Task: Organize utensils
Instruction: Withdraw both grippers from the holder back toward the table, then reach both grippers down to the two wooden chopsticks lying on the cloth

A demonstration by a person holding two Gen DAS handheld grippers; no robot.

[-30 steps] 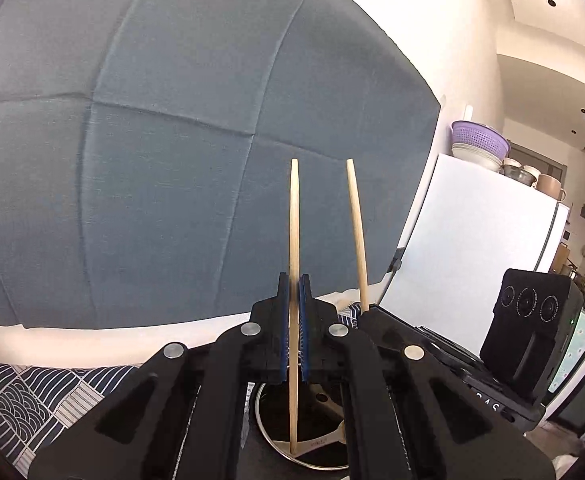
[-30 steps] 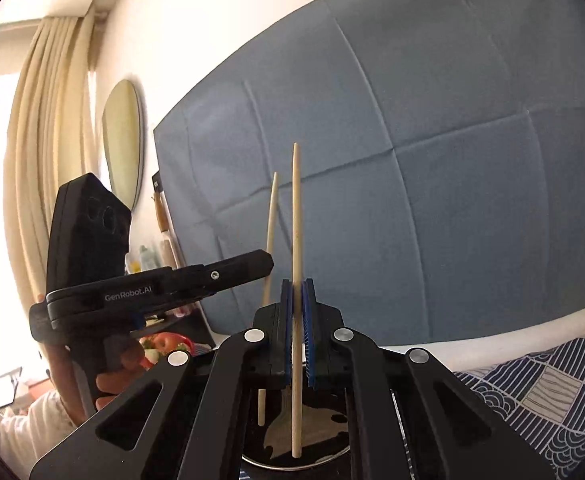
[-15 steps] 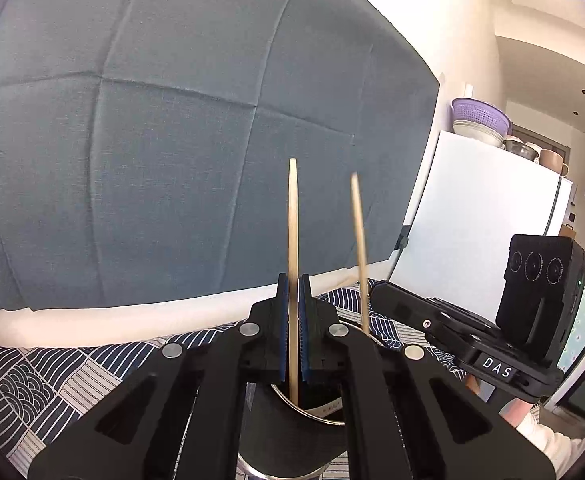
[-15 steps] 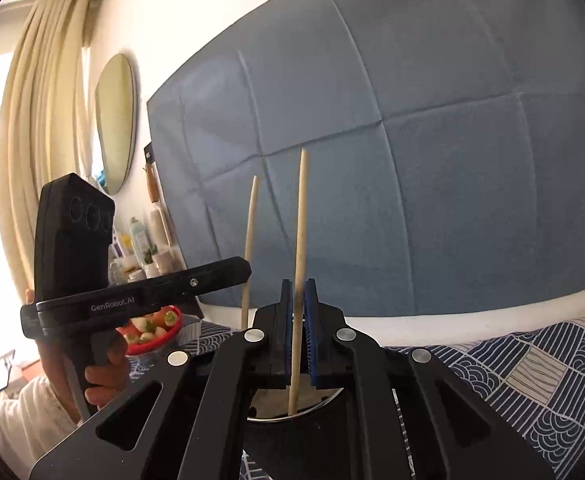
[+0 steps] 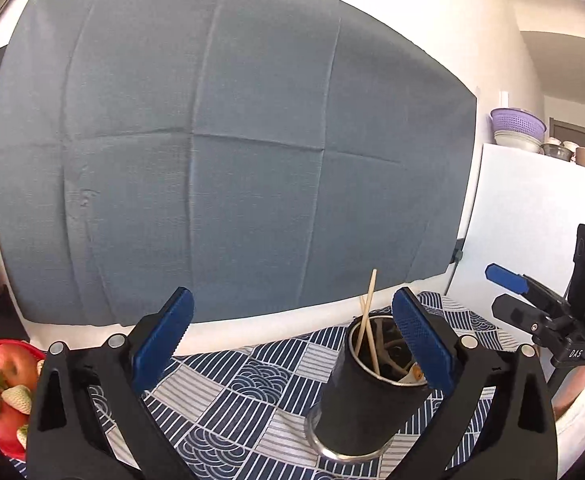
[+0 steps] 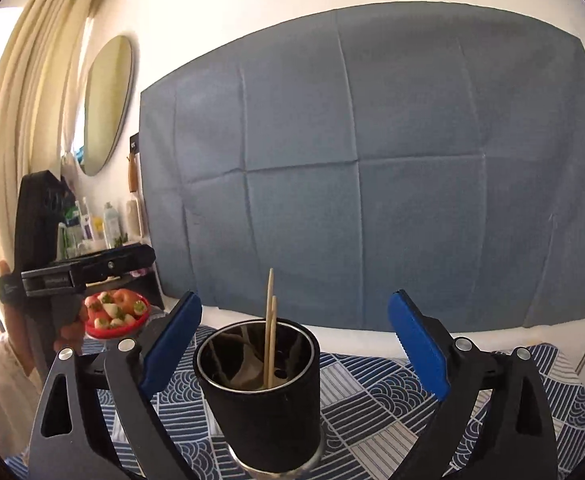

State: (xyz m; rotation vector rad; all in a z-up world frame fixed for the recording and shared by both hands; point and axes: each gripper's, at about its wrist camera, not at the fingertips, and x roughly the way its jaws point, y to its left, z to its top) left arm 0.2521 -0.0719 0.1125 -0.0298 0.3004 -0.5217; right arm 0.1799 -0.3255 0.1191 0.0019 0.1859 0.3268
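We see both grippers' jaws opening wide, nothing gripped. The left gripper has the black utensil cup just inside its right jaw, two wooden chopsticks leaning crossed in it. The right gripper frames the same cup between its jaws, nearer the left one, chopsticks upright inside.

Two chopsticks upright in black holder on patterned cloth, between opening jaws of right tool.
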